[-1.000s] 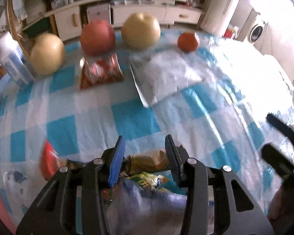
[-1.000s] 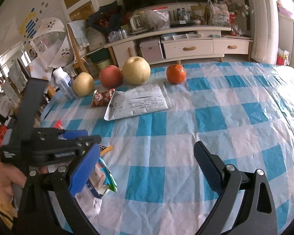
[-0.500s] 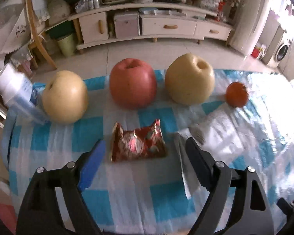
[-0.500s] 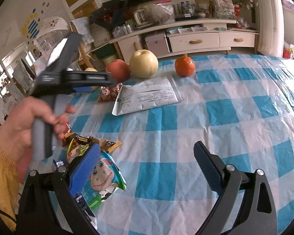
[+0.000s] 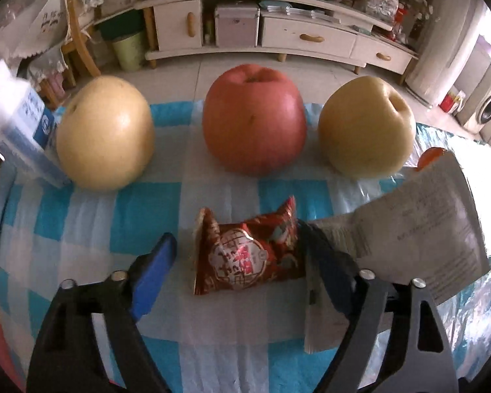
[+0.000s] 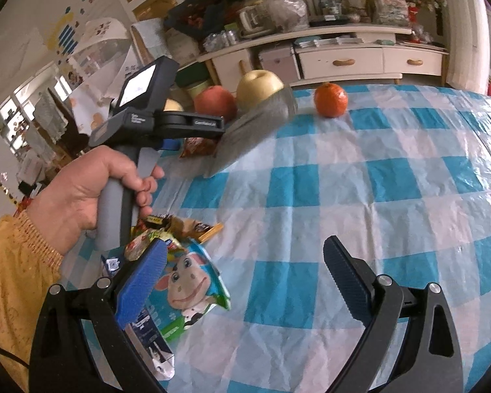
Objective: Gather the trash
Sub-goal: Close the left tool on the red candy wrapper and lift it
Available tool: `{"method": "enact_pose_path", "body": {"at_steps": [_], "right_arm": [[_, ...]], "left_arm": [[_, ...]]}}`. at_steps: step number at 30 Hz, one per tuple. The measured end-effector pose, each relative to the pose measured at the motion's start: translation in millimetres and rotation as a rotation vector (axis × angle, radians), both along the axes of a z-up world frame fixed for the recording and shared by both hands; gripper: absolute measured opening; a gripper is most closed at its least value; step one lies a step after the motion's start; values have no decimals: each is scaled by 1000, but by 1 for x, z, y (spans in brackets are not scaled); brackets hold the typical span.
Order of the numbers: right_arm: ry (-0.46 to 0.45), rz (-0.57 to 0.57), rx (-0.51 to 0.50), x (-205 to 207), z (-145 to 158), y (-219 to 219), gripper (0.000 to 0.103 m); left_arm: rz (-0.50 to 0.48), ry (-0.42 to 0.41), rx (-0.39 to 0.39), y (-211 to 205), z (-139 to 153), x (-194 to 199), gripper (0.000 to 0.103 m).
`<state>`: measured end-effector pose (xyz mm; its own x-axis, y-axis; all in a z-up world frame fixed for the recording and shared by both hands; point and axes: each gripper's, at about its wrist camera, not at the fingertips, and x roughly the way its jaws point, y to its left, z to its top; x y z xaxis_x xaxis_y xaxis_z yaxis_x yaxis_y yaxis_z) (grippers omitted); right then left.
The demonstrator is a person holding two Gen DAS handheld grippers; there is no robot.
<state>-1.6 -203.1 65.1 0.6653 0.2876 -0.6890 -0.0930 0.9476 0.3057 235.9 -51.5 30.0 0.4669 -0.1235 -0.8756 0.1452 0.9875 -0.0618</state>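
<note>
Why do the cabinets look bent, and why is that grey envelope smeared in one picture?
Left wrist view: the fisheye lens bows the cabinet into an arc; the red snack packet is sharp, the blue-and-white carton at the edge soft. Right wrist view: the grey envelope is motion-blurred, while the orange and checked tablecloth stay crisp.

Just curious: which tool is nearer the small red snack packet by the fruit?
Left. The left tool straddles the red snack packet, jaws open either side. The right tool hangs further back, beside the wrapper pile.
</note>
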Motion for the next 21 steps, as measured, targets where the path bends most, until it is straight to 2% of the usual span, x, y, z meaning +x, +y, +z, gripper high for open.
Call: {"method": "enact_pose_path", "body": {"at_steps": [3,5,8,13,21], "right_arm": [[4,21,-16,-1,-1,5,95],[4,26,-37,-2,-1,8,95],[5,29,-49,-2,-2,8,95],[5,23,-49,-2,-2,5,95],[4,21,-31,-3,-2,-2,95]], "left_arm": [[-5,-8,-28,0,0,-3,68],[-13,-12,-38,-1,-1,-6,57],[-18,-27,-45,-4,1,-11,51],[-57,-25,-49,-5,1,-27,47],[-200,-6,-27,-24,5,-74,43]]}}
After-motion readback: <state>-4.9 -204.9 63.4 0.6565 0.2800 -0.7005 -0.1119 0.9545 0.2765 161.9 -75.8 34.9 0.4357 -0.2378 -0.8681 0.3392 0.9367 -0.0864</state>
